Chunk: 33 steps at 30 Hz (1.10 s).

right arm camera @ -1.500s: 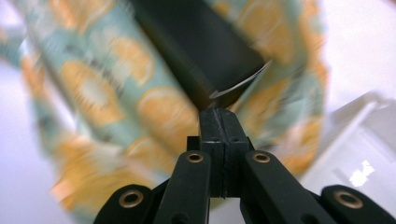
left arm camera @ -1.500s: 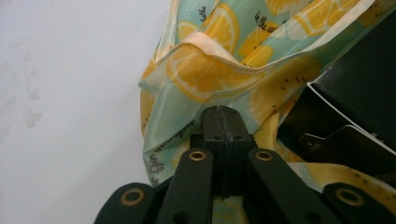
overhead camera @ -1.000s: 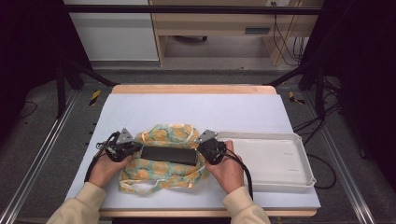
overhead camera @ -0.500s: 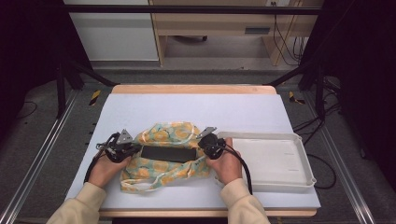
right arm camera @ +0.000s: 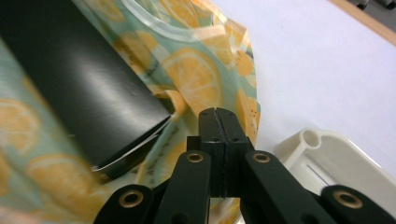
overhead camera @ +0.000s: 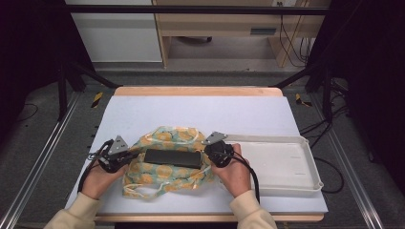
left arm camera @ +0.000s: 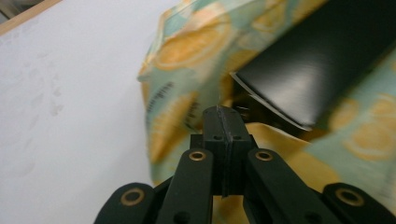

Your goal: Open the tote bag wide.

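My left gripper (left arm camera: 223,112) jaws pressed together, empty, at black box (overhead camera: 173,158) left end. Right gripper (right arm camera: 218,114) same, opposite end. Box atop lemon-print bag (overhead camera: 162,179).

1. Reached in from the near edge of the table (overhead camera: 200,107) on both forearms, sleeves pale, elbows apart.
2. Left hand (overhead camera: 98,177) wrapped around the left gripper (overhead camera: 125,156), near the table's near-left part, pointed rightward across the table.
3. Left gripper's jaws pressed flat together, pads meeting along one seam, tip low over the table.
4. Right hand (overhead camera: 235,171) curled over the right gripper (overhead camera: 210,155), toward the table's middle, pointed leftward.
5. Right gripper's jaws likewise closed tight.
6. Grippers faced each other, well apart.
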Available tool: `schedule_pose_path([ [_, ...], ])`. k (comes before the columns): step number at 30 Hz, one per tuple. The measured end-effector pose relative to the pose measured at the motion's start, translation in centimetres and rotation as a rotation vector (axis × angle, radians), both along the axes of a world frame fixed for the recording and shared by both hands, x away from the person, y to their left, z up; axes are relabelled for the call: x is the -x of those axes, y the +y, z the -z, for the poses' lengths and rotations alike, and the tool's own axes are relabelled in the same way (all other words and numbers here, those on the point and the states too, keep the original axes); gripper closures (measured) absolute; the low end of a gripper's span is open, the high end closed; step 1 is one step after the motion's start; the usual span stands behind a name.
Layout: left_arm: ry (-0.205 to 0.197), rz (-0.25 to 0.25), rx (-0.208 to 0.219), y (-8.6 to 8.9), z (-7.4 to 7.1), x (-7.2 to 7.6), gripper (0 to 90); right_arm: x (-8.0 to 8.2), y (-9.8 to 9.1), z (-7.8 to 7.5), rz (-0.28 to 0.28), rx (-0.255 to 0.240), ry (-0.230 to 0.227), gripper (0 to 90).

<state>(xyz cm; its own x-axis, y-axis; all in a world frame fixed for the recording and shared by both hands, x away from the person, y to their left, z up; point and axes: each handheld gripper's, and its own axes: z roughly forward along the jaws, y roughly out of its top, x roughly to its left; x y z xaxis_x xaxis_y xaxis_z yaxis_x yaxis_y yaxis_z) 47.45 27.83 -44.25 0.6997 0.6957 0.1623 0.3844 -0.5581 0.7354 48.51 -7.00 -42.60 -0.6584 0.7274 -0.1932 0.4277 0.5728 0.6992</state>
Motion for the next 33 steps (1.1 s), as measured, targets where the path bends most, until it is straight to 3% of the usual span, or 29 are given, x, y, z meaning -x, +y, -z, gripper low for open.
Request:
schedule_pose_path([
  [7,-0.072,0.024,0.029,-0.6,-1.4,3.1,90.0,2.6,-0.1,-0.8,-0.029,-0.053,-0.037,90.0],
  [12,-0.029,0.062,0.003,-1.5,-0.3,3.3,90.0,3.5,0.1,-0.5,-0.041,-0.069,-0.036,90.0],
  [16,-0.01,0.083,0.01,-1.7,0.0,4.1,90.0,4.1,0.2,-0.3,-0.05,-0.068,-0.03,90.0],
  [25,0.071,0.125,-0.066,-2.4,2.2,4.2,90.0,4.7,0.7,0.7,-0.064,-0.06,-0.01,90.0],
  [33,0.102,0.139,-0.069,-2.9,2.8,4.2,90.0,4.9,0.5,1.4,-0.06,-0.062,0.006,90.0],
])
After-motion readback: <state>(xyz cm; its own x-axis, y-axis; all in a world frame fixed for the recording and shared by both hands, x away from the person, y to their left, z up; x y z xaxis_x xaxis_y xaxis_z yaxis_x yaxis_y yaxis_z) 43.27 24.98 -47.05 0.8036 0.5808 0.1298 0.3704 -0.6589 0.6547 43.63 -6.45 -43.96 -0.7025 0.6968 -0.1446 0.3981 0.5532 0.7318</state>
